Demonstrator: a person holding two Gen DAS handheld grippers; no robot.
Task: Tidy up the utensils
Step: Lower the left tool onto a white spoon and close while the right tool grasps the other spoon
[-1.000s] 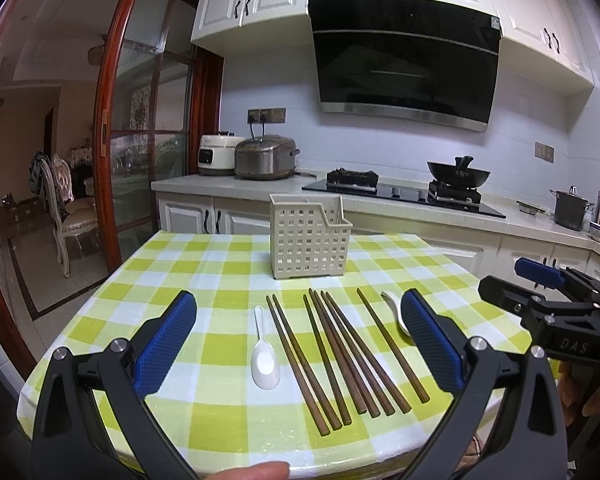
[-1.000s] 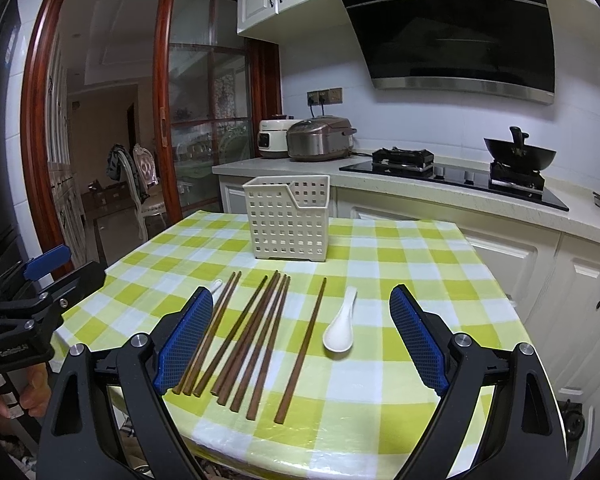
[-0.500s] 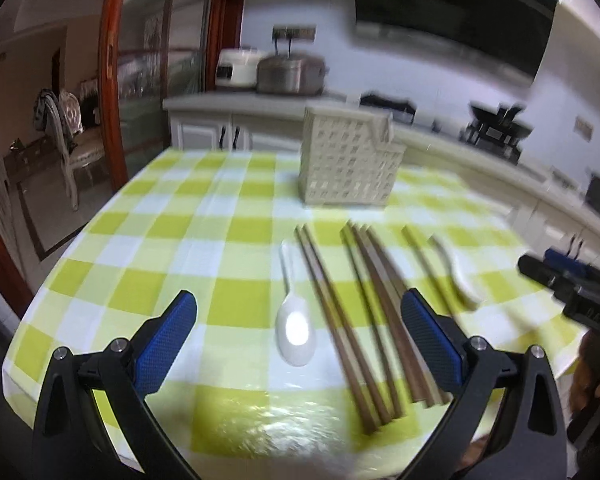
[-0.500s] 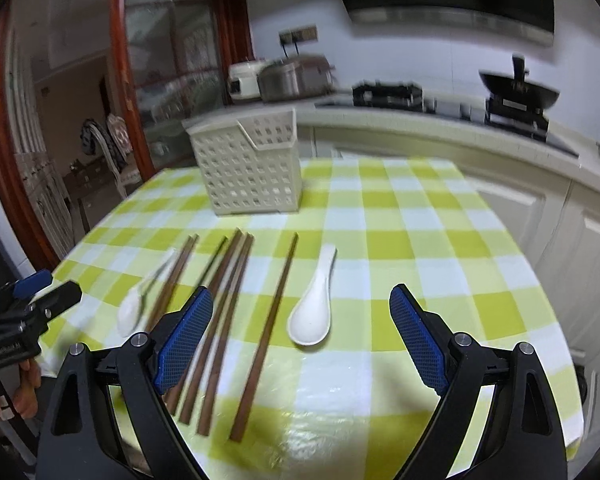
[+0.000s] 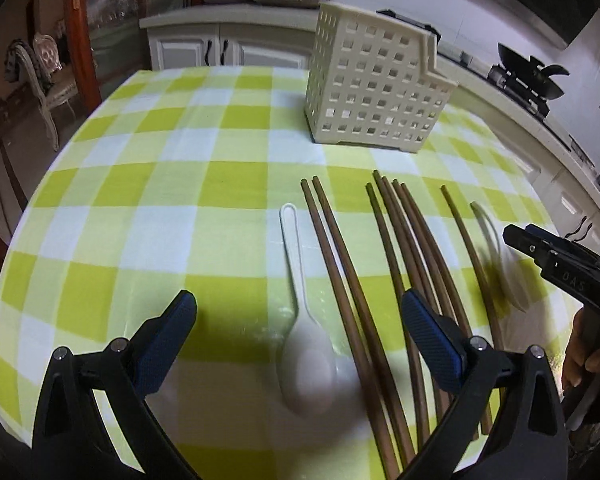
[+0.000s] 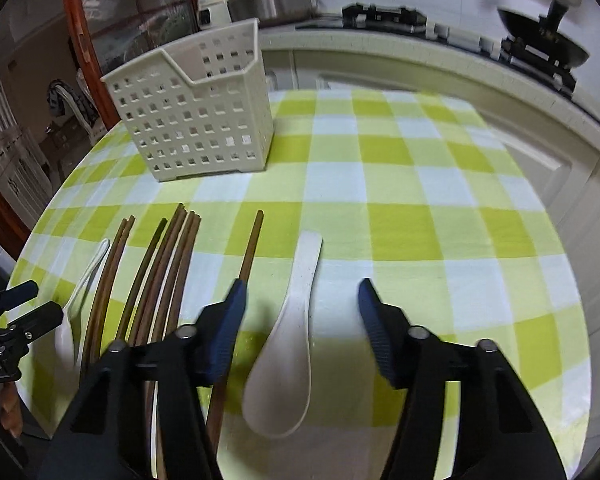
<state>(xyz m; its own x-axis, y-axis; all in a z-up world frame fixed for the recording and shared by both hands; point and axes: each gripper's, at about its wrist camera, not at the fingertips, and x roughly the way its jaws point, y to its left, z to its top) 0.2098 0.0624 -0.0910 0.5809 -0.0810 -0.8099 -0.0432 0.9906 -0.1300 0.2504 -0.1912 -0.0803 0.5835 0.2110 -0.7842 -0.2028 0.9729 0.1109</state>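
Both grippers tilt down over the counter (image 5: 148,184) with its green-checked cloth, each lined up on a white ceramic spoon. In the left wrist view the left gripper (image 5: 300,322) has its jaws spread wide, with the left spoon (image 5: 306,360) lying bowl-down at lower centre between them, untouched. In the right wrist view the right gripper (image 6: 302,308) straddles the other spoon (image 6: 288,344); its jaws have just been closing and now stand partly narrowed, the handle between them but the pads not yet pressing on it. That narrowing looks like preparation to pinch the handle where it is slim.

Between the two spoons lie the wooden chopsticks (image 5: 384,272), fanned lengthwise with their tips toward the perforated cream utensil holder (image 6: 196,104) — upright at the upper part of both frames and apparently empty. Laying everything parallel and pointing at the holder probably makes each piece easy to lift and drop in — nothing is in it yet.
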